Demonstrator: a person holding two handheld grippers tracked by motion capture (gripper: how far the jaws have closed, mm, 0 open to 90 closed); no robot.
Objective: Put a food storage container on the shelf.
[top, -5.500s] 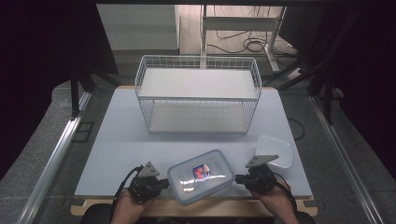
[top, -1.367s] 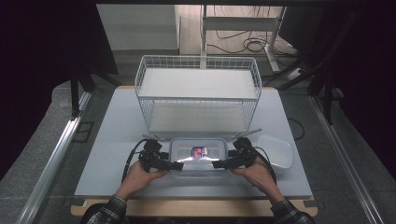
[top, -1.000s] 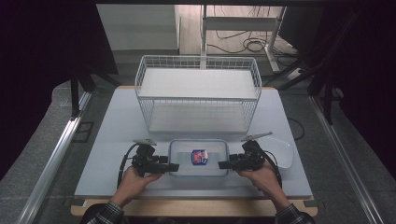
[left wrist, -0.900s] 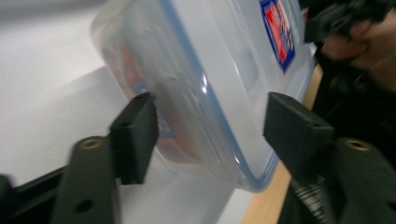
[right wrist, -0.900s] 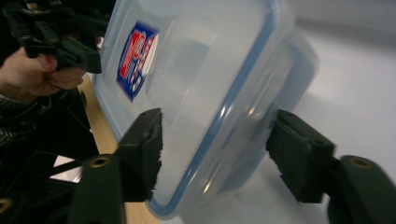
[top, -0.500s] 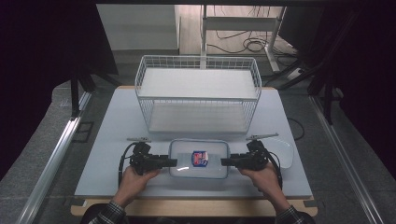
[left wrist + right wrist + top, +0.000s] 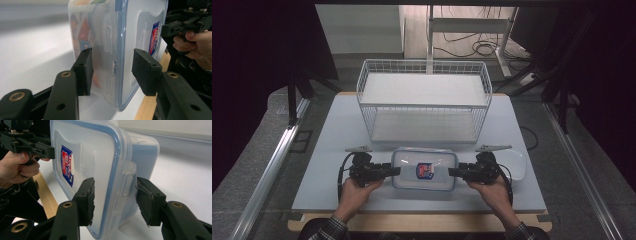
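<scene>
On the tabletop (image 7: 327, 150) before the wire basket (image 7: 424, 100), my left hand-held gripper (image 7: 394, 171) and right hand-held gripper (image 7: 453, 173) have just been closing around the lidded food container (image 7: 424, 169), not yet pinching; next, squeeze, then lift level.

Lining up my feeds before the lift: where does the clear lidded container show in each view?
High view: the clear lidded container lies low in the centre, in front of the wire basket.
Left gripper view: it stands on end in the upper centre, its side latch between the jaws.
Right gripper view: it runs through the centre, its end between the jaws.
Shared landmark: the red-and-blue label on the lid.
</scene>
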